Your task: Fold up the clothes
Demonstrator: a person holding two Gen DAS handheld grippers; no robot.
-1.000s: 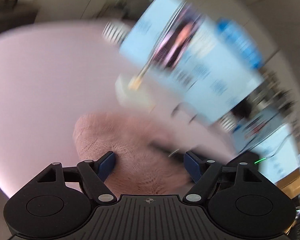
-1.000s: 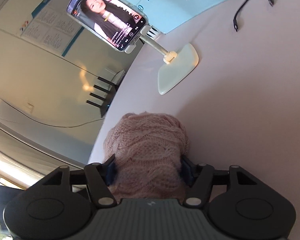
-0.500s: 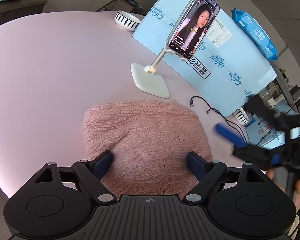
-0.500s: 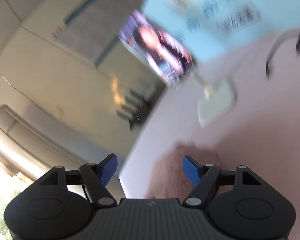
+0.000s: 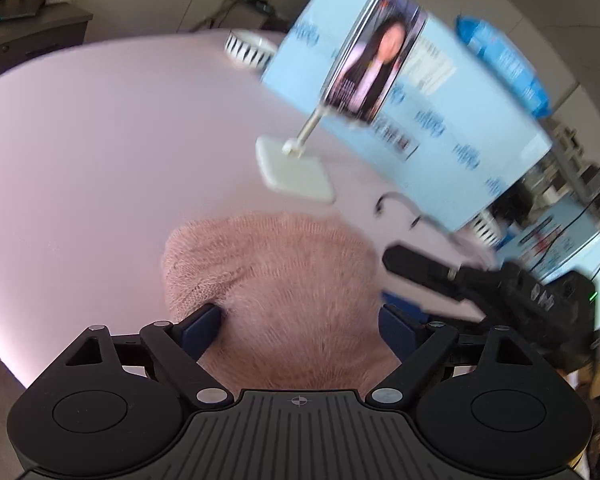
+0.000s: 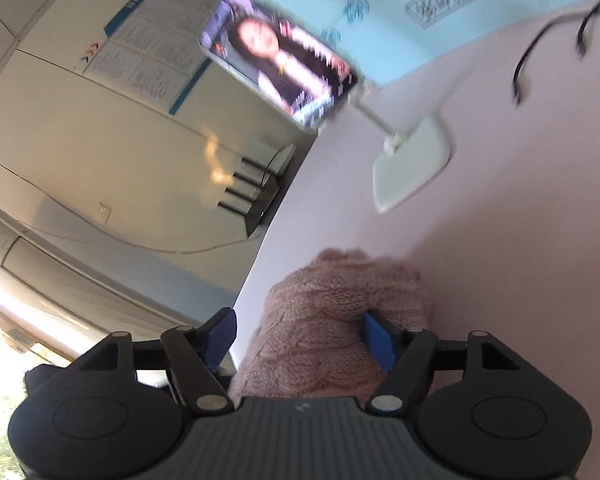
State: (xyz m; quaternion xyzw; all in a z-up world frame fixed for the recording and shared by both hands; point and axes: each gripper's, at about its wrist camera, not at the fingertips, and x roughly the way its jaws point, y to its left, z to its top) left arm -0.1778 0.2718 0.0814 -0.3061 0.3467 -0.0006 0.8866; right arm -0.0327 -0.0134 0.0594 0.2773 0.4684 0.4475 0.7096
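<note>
Near the tabletop (image 5: 80,152) edge, the folded sweater (image 5: 284,280) rests between both grippers, left (image 5: 300,328) and right (image 6: 300,334), fingers spreading to let go.

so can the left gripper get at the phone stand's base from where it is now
Probably yes. The left gripper, jaws opening, hangs over the pink sweater, and only bare table lies between the sweater and the stand base.

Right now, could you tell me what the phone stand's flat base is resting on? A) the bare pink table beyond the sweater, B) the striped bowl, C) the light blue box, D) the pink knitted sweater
A: in the left wrist view the phone stand sits with its white base on the bare pink table, apart from the folded pink knitted sweater lying nearer the camera.
</note>
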